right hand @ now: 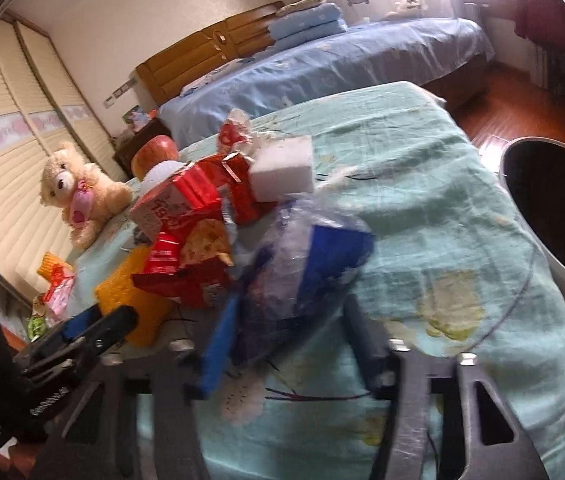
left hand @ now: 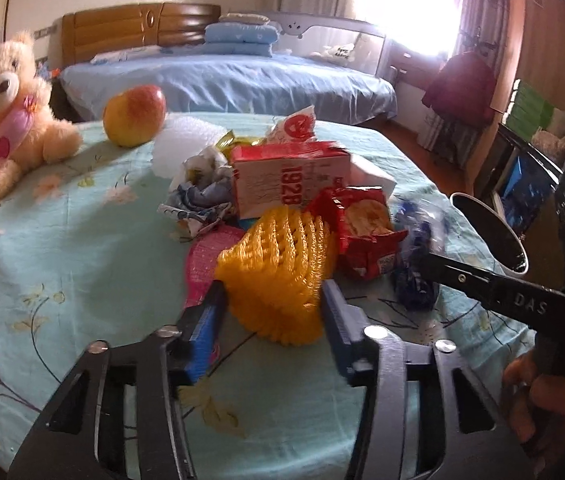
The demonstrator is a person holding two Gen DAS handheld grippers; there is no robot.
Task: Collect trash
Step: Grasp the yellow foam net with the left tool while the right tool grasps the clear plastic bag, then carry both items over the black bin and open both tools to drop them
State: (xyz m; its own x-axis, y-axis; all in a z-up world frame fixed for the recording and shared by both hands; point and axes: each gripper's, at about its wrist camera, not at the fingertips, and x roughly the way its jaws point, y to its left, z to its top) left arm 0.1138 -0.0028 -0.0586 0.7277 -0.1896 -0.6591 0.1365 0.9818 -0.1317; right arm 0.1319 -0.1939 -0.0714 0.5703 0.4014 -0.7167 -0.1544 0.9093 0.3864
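Left gripper [left hand: 272, 312] nearest, blue pads clamped on either side of yellow foam net [left hand: 278, 268], low on the surface [left hand: 82, 264]. Right gripper [right hand: 290, 320] closed around crumpled blue-and-clear plastic wrapper [right hand: 306, 264], pads pressing its sides. Behind the net, heaped on the flowered cloth: red snack bag [left hand: 362, 232], red-and-white carton [left hand: 286, 180], crumpled paper [left hand: 198, 196]. Further back, apple [left hand: 134, 114] and teddy bear [left hand: 10, 112]. Dark-lined bin [right hand: 558, 216] just beside the surface's right edge.
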